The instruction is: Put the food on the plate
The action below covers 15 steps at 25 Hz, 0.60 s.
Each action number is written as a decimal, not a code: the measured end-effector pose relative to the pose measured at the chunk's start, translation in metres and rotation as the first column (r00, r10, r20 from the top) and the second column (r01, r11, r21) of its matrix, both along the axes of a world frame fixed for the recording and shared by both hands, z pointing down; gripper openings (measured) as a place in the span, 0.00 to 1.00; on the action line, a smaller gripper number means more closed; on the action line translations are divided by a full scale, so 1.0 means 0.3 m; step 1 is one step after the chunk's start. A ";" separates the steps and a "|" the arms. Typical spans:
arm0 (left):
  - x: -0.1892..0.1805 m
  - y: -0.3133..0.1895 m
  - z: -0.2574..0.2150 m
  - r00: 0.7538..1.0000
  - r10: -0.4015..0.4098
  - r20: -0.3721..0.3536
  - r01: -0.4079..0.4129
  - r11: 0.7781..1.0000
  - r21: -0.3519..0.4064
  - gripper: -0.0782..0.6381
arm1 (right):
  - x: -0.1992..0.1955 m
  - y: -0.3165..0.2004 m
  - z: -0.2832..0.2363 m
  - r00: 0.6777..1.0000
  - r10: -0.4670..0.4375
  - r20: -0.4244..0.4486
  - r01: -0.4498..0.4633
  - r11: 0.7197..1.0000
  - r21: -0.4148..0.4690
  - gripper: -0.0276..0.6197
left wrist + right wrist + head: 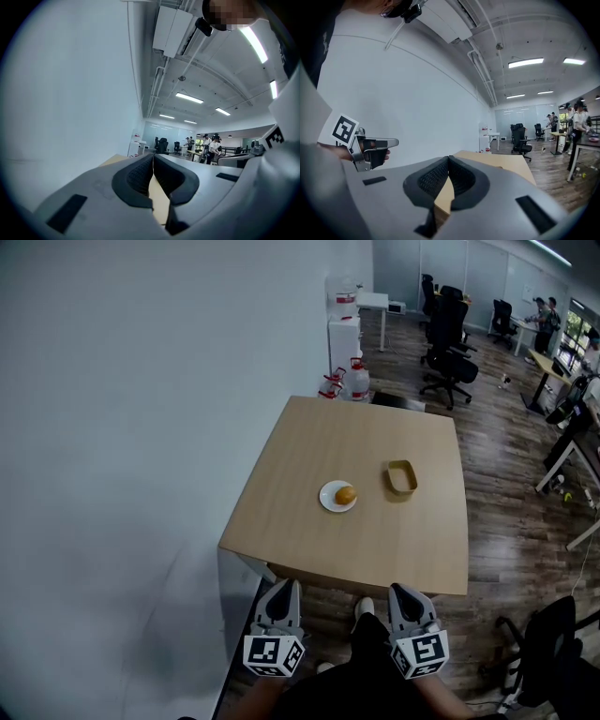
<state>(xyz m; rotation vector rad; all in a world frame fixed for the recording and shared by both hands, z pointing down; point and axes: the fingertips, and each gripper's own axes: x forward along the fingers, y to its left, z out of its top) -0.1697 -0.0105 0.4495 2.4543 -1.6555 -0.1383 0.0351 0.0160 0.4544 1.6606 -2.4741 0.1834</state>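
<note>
The left claw (284, 585) hangs short of the desk's (375, 540) near edge, close to the person's body. In the left gripper view its jaws (153, 161) are pressed together with nothing between them, so it is clenched on air. Further right, a little left of the desk's middle and well in from every edge, sits a small white plate (328, 498). The food (346, 494), a small round orange lump, rests on the plate's right half. Whether it is a fruit or a bun is too small to tell. By how things lie, the task looks already met, or close to it. If the food must be handled again, it is probably light and easy for one claw to carry. Its round shape suggests it would roll if nudged and could squirt out of a pinch made off centre. The safest hold would be across its widest part, from above, with the pads on opposite sides. The squeeze should be only moderate, since a fruit's skin may be slick and a bun would crush. The plate is shallow and probably slides readily on the smooth desk top, so a sideways push is best avoided. Just right of the plate, near the desk's middle, lies an empty tan container (401, 478), apart from the plate. Furthest right, the right claw (405, 589) also waits short of the near edge. Its jaws (449, 161) are likewise closed tight on nothing.
</note>
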 end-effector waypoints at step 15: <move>0.132 -0.001 0.011 0.998 0.059 0.001 -0.059 0.998 -0.011 0.13 | 0.145 0.020 0.028 0.997 0.082 -0.002 -0.082 0.996 -0.019 0.14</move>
